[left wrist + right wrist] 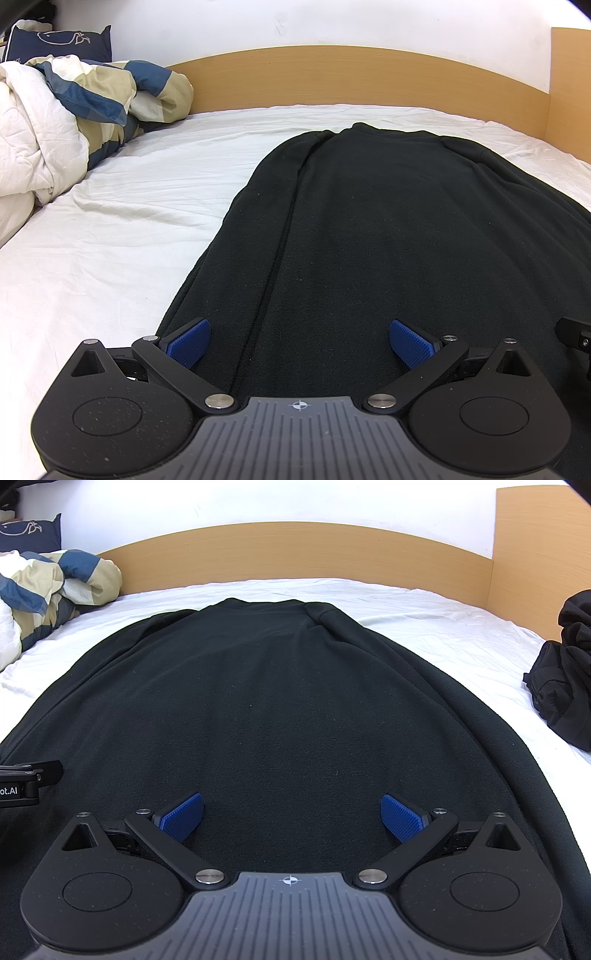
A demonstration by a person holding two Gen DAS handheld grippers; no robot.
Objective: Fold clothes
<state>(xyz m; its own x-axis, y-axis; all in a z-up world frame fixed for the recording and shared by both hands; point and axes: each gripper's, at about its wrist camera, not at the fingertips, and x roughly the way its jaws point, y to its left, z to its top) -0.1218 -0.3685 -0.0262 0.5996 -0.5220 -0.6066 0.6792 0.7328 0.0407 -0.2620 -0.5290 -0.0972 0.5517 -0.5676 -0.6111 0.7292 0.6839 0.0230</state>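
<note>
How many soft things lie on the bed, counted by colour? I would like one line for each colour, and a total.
Black: 2, the spread black garment and the crumpled black clothes pile
White with blue and beige: 1, the bunched duvet
Navy: 1, the pillow
Total: 4

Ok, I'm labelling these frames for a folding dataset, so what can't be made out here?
- Near hem of the black garment: hidden in both views under each gripper's body.
- Whether the fingers touch the cloth: unclear in either view.
- Dark pile: cut off by the right wrist view's edge.
- Garment's front or back: no telling details show.
</note>
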